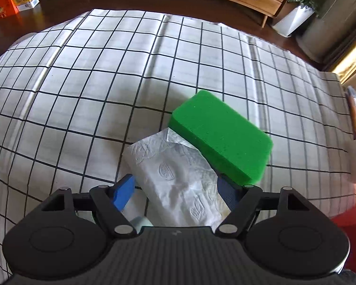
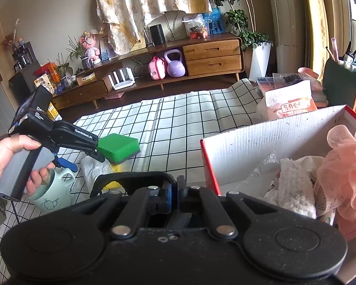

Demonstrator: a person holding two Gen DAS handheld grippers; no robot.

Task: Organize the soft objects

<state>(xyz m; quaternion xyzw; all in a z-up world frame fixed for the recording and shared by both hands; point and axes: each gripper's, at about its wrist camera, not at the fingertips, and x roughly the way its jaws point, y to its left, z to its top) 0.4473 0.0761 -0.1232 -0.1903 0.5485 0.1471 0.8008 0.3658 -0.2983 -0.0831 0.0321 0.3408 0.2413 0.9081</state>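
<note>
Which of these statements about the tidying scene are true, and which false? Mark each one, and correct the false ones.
1. The left tool is open around a white paper towel. True.
2. The sponge on the checked cloth is red. False: it is green.
3. The right tool is shut with nothing between its fingers. True.
4. The cardboard box holds no items. False: a pink mesh puff and white cloths lie in it.
5. A pale green mug stands under the person's left hand. True.
</note>
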